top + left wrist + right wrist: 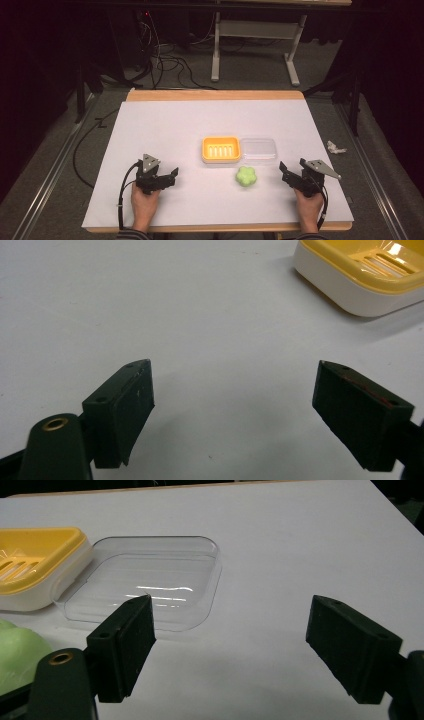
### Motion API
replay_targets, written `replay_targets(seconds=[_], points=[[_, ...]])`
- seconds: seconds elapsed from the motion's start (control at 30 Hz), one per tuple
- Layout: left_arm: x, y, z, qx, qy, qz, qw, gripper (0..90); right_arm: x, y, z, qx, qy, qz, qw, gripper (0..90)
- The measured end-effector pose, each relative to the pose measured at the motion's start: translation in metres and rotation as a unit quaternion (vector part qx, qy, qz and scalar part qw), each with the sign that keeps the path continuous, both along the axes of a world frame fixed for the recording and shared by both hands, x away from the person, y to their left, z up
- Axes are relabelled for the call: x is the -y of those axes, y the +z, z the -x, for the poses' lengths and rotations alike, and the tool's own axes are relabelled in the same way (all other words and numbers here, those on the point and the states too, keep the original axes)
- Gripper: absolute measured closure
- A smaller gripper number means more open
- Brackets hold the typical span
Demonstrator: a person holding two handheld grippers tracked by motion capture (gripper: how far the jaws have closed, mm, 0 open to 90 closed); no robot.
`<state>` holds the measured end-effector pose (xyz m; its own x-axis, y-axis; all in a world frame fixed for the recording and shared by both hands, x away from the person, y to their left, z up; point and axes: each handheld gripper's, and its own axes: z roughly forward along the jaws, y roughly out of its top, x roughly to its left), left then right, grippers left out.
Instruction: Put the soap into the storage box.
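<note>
**Green soap loose beside an empty dish: grippers wide, nothing held**

Green and flower-shaped, the soap (246,176) lies on the white table cover (165,125) at lower centre of the high view, just below the seam between the yellow soap dish (221,149) and the clear lid (258,149). It touches neither.

**Tool state**
- Left gripper (170,178), lower left of the high view: jaws apart, nothing between them. In its own view (234,390) only bare cover lies between the jaws.
- Right gripper (286,173), lower right: jaws apart, empty, pointing toward the soap. In its own view (230,630) the soap (17,645) sits at the lower left edge, outside the jaws.

**Containers**
- Soap dish (35,555): slotted yellow tray in a white base, empty.
- Lid (145,580): lying flat just right of the dish, empty.

**Likely faults**
- The soap is rounded and probably slick; an off-centre grip could squirt it sideways.
- An approach too close to the lid could push this light part across the cover.
- The dish may slide if the soap is pressed into it.
</note>
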<state>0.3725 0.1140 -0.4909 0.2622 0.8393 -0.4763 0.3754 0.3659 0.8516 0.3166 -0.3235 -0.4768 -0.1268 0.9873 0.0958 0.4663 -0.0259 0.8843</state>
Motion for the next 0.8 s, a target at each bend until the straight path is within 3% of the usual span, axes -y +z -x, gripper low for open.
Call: replay_targets(seconds=[0.8], points=[[-0.0008, -0.0002, -0.0006, -0.004, -0.001, -0.003, 1.0000, 18.1, -0.0039, 0.0003, -0.0021, -0.015, 0.035, 0.013, 0.9992, 19.8]])
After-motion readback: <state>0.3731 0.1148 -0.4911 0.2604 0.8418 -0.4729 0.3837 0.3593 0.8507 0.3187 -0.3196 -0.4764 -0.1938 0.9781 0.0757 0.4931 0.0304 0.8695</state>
